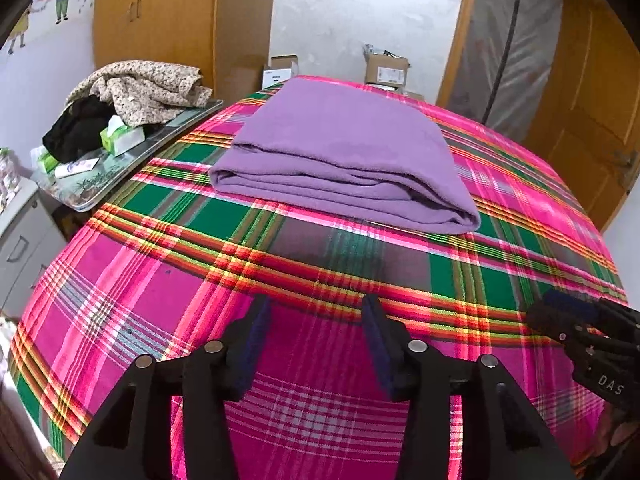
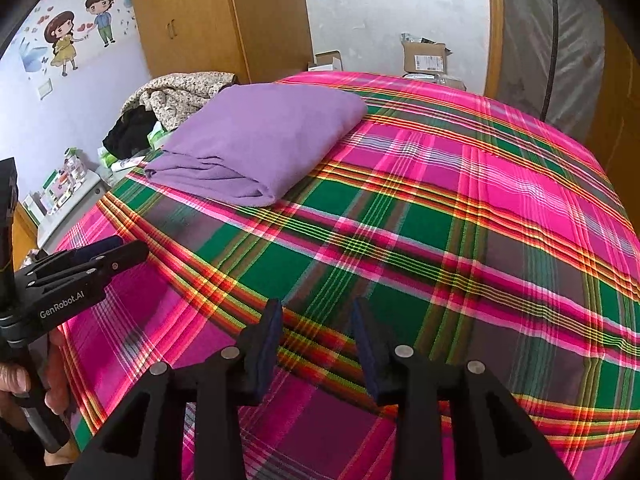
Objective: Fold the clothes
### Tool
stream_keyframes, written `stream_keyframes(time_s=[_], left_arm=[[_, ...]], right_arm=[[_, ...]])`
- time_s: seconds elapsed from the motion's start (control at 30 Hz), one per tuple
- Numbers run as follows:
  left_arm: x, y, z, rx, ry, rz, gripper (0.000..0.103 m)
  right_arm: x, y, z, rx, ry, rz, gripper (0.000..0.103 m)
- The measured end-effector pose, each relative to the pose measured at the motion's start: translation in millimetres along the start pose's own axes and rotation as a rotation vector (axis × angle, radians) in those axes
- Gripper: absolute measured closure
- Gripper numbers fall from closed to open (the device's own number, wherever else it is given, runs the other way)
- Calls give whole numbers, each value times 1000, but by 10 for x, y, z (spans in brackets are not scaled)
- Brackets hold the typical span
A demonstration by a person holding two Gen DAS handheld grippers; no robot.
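Left gripper [image 1: 316, 320] and right gripper [image 2: 316, 320] hang with jaws apart, holding nothing, low over the plaid cover [image 1: 160, 304]. Beyond, the purple cloth [image 1: 340, 152] lies folded, edges roughly squared; any tidying should pinch corners lightly.

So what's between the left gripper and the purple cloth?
Nothing but bare plaid sheet. The left wrist view shows the open left gripper short of the folded purple cloth, with nothing between them.

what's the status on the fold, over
Left gripper and right gripper open, empty, above the pink plaid bedspread. Folded purple fleece cloth lies untouched ahead. Nothing in the way.
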State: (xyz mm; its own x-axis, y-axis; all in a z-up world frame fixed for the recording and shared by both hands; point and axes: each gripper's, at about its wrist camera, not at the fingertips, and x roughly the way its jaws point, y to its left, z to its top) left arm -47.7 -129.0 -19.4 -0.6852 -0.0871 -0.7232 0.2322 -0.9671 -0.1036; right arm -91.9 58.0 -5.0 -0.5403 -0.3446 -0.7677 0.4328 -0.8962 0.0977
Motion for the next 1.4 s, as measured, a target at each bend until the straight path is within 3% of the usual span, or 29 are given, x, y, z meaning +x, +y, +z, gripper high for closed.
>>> stream_keyframes(time_s=[0.07, 0.13, 0.27, 0.33, 0.83, 1.13, 1.4], left_arm=[[12, -3, -3, 1, 5, 4, 50], [14, -21, -5, 10, 9, 13, 39], [-20, -32, -7, 19, -1, 50, 37], [-57, -37, -5, 20, -13, 59, 29], [-323, -129, 42, 41, -89, 97, 28], [-375, -126, 38, 11, -91, 63, 28], [-389, -173, 29, 20, -80, 92, 28]], right_arm=[[-1, 8, -1, -4, 1, 2, 63], [1, 4, 6, -6, 2, 5, 62], [-3, -3, 7, -2, 1, 10, 62], [-3, 1, 10, -2, 0, 8, 62], [-147, 40, 1, -22, -74, -3, 62], [-149, 46, 0, -29, -78, 8, 62], [-158, 48, -1, -33, -83, 12, 62]])
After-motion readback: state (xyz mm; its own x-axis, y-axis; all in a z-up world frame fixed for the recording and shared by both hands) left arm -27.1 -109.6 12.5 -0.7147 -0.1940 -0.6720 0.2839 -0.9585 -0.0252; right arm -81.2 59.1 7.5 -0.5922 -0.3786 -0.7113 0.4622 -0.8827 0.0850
